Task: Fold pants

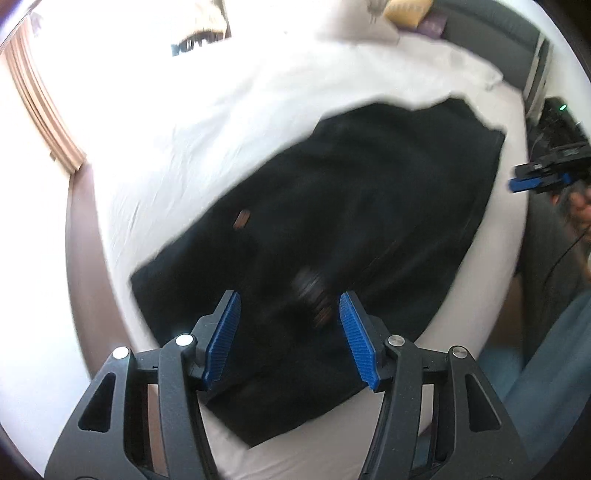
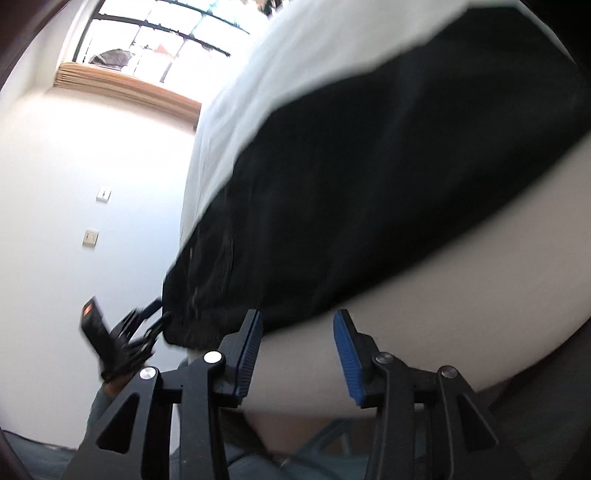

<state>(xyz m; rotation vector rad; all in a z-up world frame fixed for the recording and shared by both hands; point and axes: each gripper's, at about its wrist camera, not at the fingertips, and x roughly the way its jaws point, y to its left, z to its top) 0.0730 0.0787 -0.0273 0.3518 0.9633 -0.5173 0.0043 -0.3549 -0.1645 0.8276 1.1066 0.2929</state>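
Observation:
Black pants (image 1: 332, 229) lie spread on a white bed (image 1: 207, 122), waistband end toward me with a small brown label. My left gripper (image 1: 290, 302) hovers open and empty just above the waist end. My right gripper (image 2: 297, 321) is open and empty at the bed's side edge, level with the mattress, with the pants (image 2: 388, 177) above and ahead of it. The right gripper also shows in the left wrist view (image 1: 517, 182) at the right edge, beside the bed. The left gripper shows in the right wrist view (image 2: 147, 317) at the pants' near corner.
Pillows (image 1: 369, 18) lie at the bed's far end beside a dark headboard (image 1: 491, 40). A curtain (image 1: 40, 107) and a bright window (image 2: 155, 33) are at the left. A white wall with switches (image 2: 90, 236) stands beyond the bed. A brown bed frame (image 1: 79, 236) edges the mattress.

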